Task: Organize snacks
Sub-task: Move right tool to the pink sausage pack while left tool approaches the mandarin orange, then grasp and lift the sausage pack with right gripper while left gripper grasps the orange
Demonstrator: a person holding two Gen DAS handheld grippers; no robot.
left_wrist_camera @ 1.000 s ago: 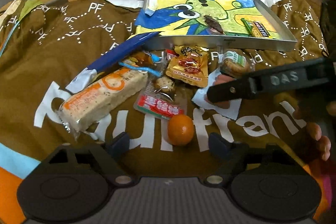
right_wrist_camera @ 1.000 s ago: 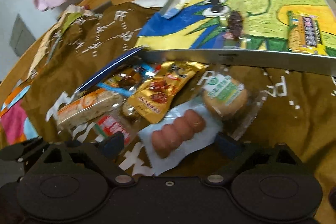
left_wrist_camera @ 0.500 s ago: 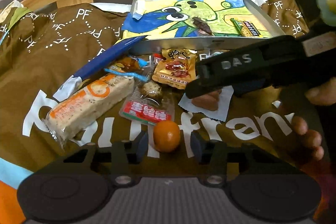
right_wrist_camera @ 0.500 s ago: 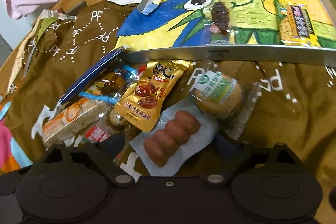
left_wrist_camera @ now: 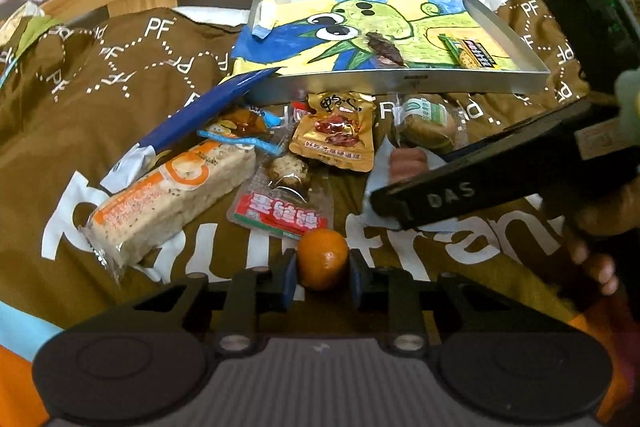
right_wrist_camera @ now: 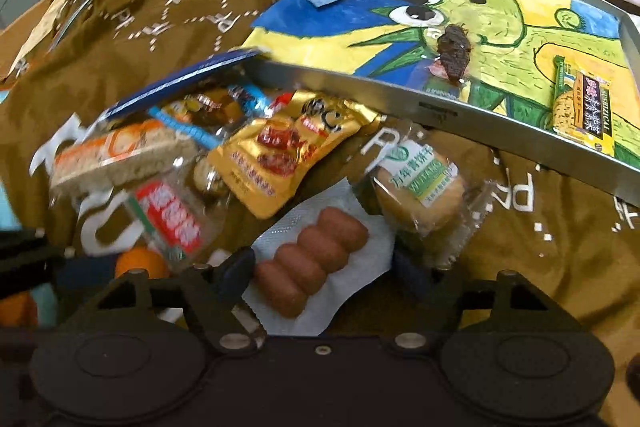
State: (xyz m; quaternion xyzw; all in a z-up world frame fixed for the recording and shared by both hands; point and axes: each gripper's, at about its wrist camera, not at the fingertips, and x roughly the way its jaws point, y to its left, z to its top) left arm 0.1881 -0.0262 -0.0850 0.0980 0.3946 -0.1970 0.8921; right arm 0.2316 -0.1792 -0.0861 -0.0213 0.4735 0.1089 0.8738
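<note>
The left gripper (left_wrist_camera: 322, 281) is clenched on a small orange citrus fruit (left_wrist_camera: 322, 258), one finger pad against each side of it, the fruit resting low on the brown printed cloth (left_wrist_camera: 120, 75). The right gripper (right_wrist_camera: 320, 269) stands released, its fingers spread wide to either side of a white packet of small sausages (right_wrist_camera: 310, 259); contact between pads and packet cannot be confirmed. The same gripper shows in the left wrist view as a black bar crossing from the right, held by a hand (left_wrist_camera: 592, 255). Loose snacks lie bunched on the cloth in front of a metal tray (left_wrist_camera: 400, 83): a long cereal bar in an orange-and-white wrapper (left_wrist_camera: 172, 195), a blue flat packet (left_wrist_camera: 200, 115) leaning against the tray's near corner, a gold pouch of red dates (left_wrist_camera: 334, 139), a clear packet with a red label (left_wrist_camera: 280, 211), and a round wrapped biscuit with a green label (right_wrist_camera: 420, 187) just beside the sausages. Inside the tray, on its cartoon-painted floor, lie a dark dried fruit piece (right_wrist_camera: 452, 53) and a yellow-wrapped bar (right_wrist_camera: 584, 107), well apart from each other.
</note>
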